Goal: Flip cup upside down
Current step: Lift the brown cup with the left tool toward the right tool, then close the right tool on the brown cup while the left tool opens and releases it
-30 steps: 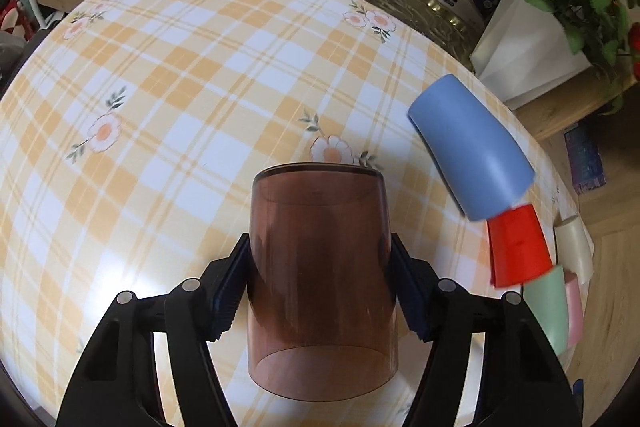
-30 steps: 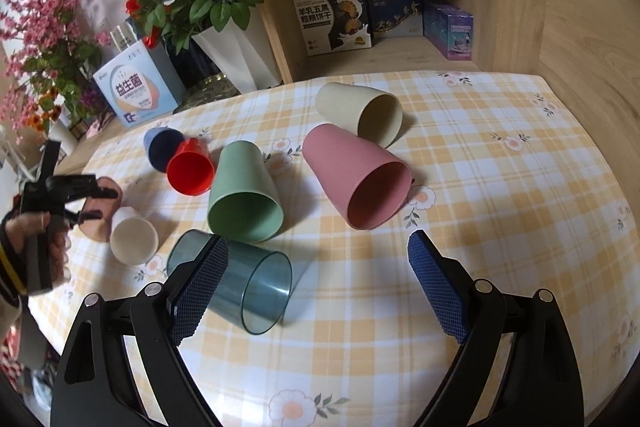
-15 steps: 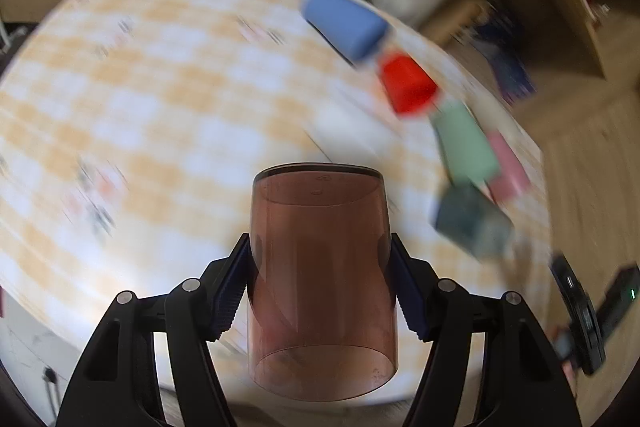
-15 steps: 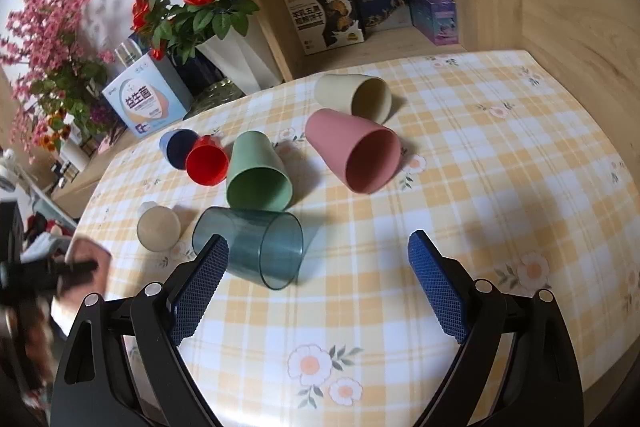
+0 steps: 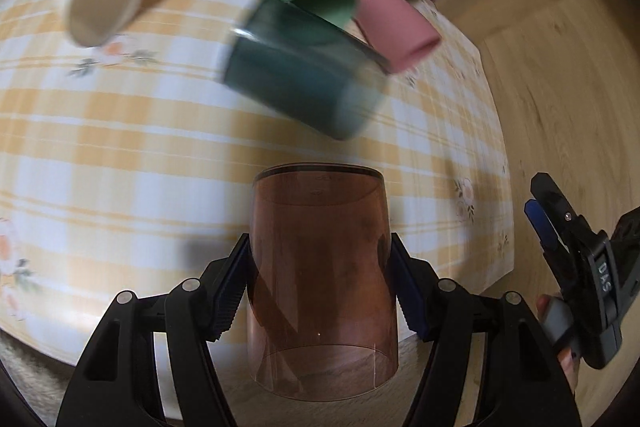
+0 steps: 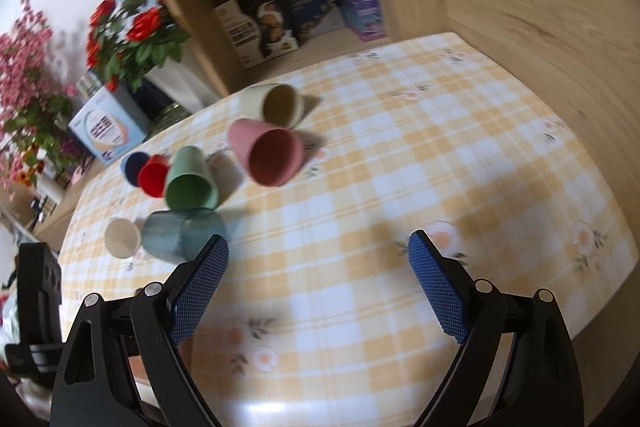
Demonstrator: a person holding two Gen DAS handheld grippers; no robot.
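Brown see-through cup (image 5: 320, 279) sits clenched in my left tongs (image 5: 320, 287), held over the surface's (image 6: 400, 163) near edge. Seven more cups lie on their sides toward the far-left corner. My right tongs (image 6: 318, 287) hover released, angled down over the near edge.

Clear brown cup (image 5: 320, 283) between blue pads (image 5: 230, 287); beyond them, teal cup (image 5: 300, 67) on yellow-and-white checked cloth (image 5: 120, 147)

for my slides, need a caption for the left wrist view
Left tool grips a brown cup above the table edge.
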